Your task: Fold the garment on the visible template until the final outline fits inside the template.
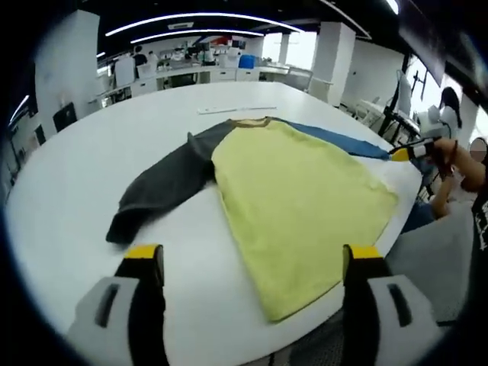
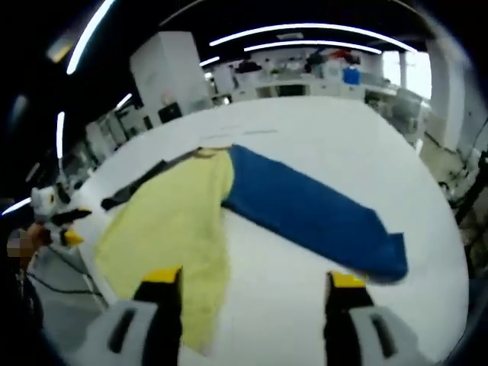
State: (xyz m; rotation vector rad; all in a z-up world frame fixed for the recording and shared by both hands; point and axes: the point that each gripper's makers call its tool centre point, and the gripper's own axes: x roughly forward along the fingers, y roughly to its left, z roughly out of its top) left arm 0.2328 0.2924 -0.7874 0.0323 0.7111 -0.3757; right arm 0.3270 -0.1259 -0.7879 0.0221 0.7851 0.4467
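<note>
I see the garment (image 1: pixel 297 198) spread flat on the white table (image 1: pixel 69 198), yellow body central (grey sleeve one side, blue sleeve (image 2: pixel 313 210) the other). My left gripper (image 1: pixel 253 263) and right gripper (image 2: pixel 255 286) hover near its hem, jaws wide apart, holding nothing.

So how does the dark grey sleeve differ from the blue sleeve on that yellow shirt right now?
The dark grey sleeve runs out from the shirt's other shoulder than the blue sleeve, so they point opposite ways. In the left gripper view the grey one bends partway down, with wrinkles; in the right gripper view the blue one lies straighter and smoother. Both lie spread flat on the white table, unfolded, joined to the yellow body.
</note>
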